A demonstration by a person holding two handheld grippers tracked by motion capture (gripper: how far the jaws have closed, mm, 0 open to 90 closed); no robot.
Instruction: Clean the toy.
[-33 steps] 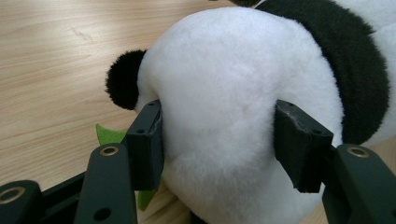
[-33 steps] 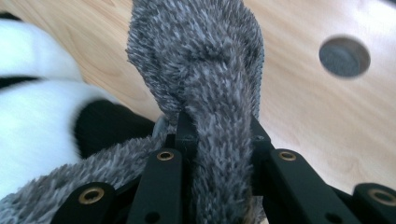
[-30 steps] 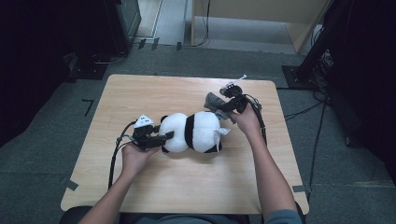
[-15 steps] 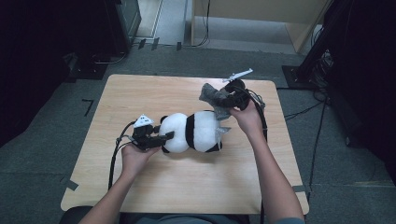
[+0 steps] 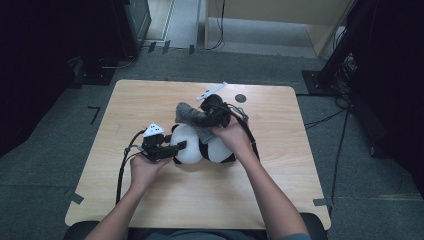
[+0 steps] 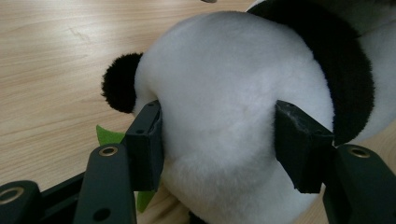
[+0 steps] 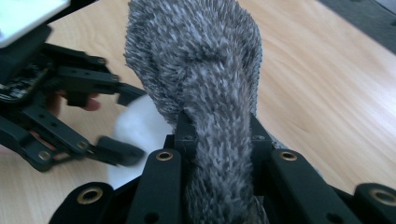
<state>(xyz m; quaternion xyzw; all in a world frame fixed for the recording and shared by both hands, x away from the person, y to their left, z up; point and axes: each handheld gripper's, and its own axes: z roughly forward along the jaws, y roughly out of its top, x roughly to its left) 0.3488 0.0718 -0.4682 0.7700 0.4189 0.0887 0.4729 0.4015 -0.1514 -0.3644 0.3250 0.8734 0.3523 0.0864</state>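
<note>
The panda plush (image 5: 200, 147) lay on its side near the middle of the wooden table (image 5: 280, 200). The left gripper (image 5: 167, 149) sat at the plush's white head end; in the left gripper view its jaws pressed into the white fur (image 6: 224, 121) from both sides, clamped on the head just beside a black ear (image 6: 119, 88). A green felt piece (image 6: 109, 136) showed under the plush, beside the left jaw.

The right gripper (image 5: 202, 117) was above the plush's black-and-white body, its jaws closed tight on a grey fuzzy cloth (image 7: 205, 93), pinching it into a narrow neck while the free end bulged beyond the tips. In the high view the cloth (image 5: 192, 116) draped against the top of the plush.

Handling judgement: the plush looked light and very soft, and the fur dented deeply under the pads, so a grip across the rounded head should hold but may squirm under pull. The cloth looked limp, stretchy and not fragile; a hold near its edge seemed best for drawing it over the plush.
</note>
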